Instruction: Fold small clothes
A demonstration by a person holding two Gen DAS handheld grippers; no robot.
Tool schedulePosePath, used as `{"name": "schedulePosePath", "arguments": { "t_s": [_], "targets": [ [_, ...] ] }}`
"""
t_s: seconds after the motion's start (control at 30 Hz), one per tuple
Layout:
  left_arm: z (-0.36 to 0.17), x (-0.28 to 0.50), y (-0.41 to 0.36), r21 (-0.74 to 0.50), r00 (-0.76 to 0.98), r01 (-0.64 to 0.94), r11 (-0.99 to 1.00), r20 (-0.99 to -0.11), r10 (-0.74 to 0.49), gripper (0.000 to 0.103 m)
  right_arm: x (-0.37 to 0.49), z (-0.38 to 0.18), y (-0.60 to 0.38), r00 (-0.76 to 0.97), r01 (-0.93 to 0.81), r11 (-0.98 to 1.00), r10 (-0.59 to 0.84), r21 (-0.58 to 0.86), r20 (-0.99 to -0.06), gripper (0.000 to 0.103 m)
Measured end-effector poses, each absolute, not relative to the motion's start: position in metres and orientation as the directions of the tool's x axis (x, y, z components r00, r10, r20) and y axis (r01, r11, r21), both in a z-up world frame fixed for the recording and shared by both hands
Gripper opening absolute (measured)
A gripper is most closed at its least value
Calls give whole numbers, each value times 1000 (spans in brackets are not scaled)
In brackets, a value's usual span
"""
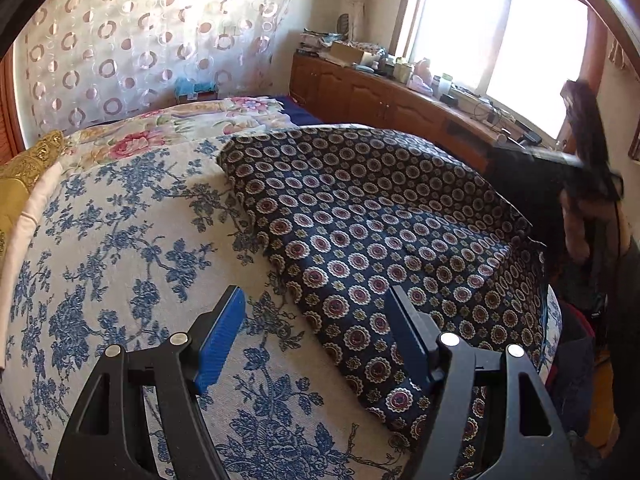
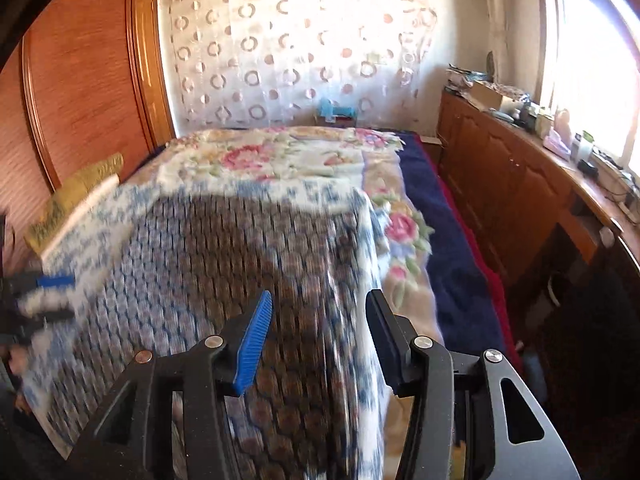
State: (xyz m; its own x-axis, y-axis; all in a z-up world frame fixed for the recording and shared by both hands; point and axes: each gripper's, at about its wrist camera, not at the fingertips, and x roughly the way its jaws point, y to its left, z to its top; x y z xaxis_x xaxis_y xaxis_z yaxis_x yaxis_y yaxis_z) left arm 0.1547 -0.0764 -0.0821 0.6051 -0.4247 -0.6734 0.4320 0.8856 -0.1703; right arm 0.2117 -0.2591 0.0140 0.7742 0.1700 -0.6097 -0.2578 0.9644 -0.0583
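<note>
A dark navy garment with round medallion print lies spread flat on a white cloth with blue flowers that covers the bed. My left gripper is open and empty, above the garment's near left edge. In the right wrist view the garment is blurred by motion. My right gripper is open and empty above it. My left gripper also shows in the right wrist view at the far left edge, blurred. The right gripper shows in the left wrist view at the far right, blurred and dark.
A pink floral blanket and a navy sheet cover the far part of the bed. A gold pillow lies at the left. A wooden cabinet with clutter on top runs along the right under the window. A wooden wardrobe stands at the left.
</note>
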Motion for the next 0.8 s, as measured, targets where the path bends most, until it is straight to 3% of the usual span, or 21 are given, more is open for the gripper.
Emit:
{"name": "schedulePosePath", "arguments": {
  "t_s": [0.13, 0.5, 0.6, 0.67, 0.8],
  "targets": [
    [-78, 154, -68, -173, 637, 402, 899, -653, -410, 73, 265, 27, -250, 747, -261, 965, 190, -18, -638, 51],
    [-77, 151, -57, -189, 645, 395, 899, -640, -418, 73, 382, -29, -240, 583, -141, 972, 233, 185, -778, 51],
    [-78, 151, -57, -194, 641, 395, 898, -642, -421, 73, 385, -24, -233, 579, -189, 959, 282, 210, -765, 32],
    [-79, 151, -57, -198, 640, 394, 897, -641, -423, 73, 376, -18, -225, 596, -215, 963, 260, 161, -759, 7],
    [-80, 149, -58, -198, 636, 397, 896, -644, -424, 73, 351, 4, -216, 699, -263, 964, 210, 27, -684, 4]
  ]
}}
